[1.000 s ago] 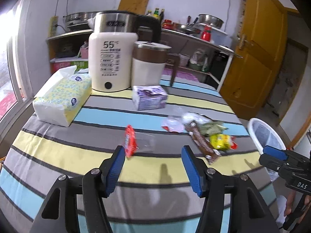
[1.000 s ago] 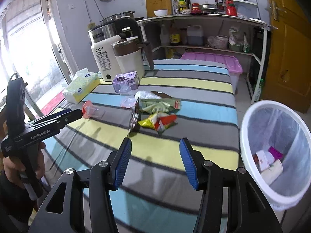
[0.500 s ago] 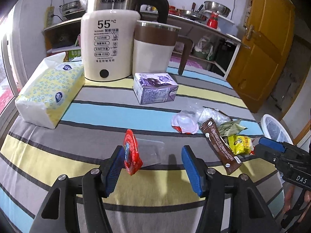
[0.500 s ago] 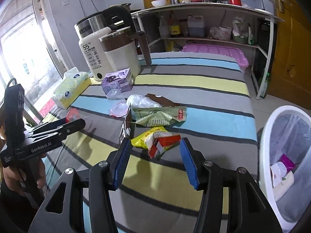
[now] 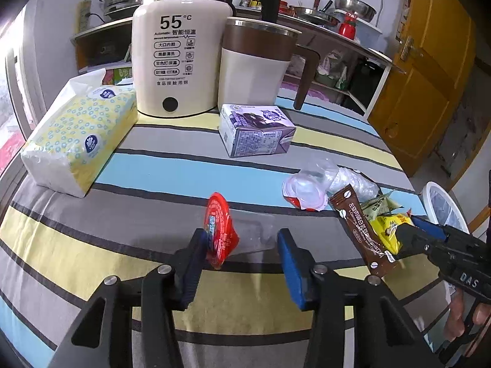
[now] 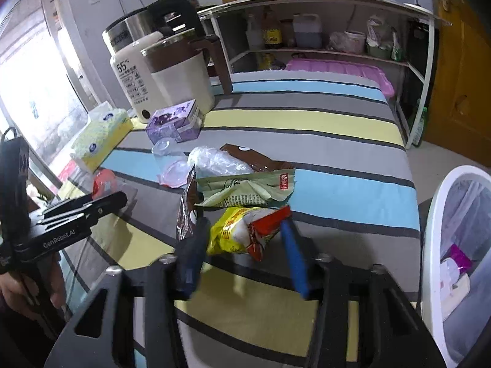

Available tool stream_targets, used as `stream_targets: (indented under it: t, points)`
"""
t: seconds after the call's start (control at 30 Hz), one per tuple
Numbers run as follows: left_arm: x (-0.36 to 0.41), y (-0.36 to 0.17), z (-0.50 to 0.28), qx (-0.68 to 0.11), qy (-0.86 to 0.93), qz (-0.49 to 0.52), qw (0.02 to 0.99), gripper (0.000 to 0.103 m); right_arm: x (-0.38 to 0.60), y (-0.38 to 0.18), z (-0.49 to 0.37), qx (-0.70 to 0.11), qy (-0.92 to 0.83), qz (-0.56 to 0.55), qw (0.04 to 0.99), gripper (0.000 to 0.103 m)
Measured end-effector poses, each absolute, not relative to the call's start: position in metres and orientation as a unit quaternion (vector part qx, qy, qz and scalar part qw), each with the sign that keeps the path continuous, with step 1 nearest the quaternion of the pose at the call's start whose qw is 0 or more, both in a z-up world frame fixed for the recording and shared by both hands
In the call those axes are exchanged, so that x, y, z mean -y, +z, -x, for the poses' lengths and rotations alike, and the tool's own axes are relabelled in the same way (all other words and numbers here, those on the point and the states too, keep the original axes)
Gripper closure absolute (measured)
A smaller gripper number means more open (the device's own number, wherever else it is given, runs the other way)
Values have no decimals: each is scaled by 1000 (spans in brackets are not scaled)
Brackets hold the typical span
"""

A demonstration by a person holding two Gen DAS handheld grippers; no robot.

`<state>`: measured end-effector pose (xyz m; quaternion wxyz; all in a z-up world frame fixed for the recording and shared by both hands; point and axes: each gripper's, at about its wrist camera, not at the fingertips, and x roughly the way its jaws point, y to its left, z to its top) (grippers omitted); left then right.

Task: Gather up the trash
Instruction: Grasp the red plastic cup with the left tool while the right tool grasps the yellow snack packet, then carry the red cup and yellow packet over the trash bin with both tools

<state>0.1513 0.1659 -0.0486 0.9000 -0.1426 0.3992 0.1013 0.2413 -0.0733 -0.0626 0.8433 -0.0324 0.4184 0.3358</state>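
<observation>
The left gripper was held low over the near part of the striped tablecloth, its blue-padded jaws spread apart around a clear plastic cup lying on its side, with the cup's red foil lid standing up just beside the left pad; whether the pad touched the lid could not be told. To the right of the cup lay a small heap of trash: a second clear cup, a crumpled clear bag, a brown snack stick wrapper, a green packet and a yellow packet. The right gripper had its jaws apart on either side of the yellow and red packet, close to it, though contact could not be made out. Just beyond that packet, in the right wrist view, sat the green packet, the brown wrapper and the clear bag. At the far left of the table stood a cream kettle marked 55, a brown-and-cream jug beside it, a purple carton in front of them and a tissue pack at the left edge. A white trash bin stood off the right side of the table, with a few discarded pieces already inside.
</observation>
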Motion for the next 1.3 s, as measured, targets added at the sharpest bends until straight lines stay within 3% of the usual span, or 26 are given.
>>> stream_targets:
  t: [0.03, 0.17, 0.23, 1.3]
  points:
    - [-166, -48, -151, -399, 101, 144, 900, 56, 74, -62, -241, -417, 335, 31, 844, 74]
    - [-165, -47, -149, -394, 94, 146, 903, 56, 77, -59, -238, -415, 335, 31, 845, 75]
    - [-163, -45, -145, -391, 93, 145, 904, 56, 80, -57, -235, -412, 337, 28, 846, 82]
    - [-15, 9, -136, -350, -65, 83, 931, 56, 205, -6, -179, -340, 263, -8, 903, 83]
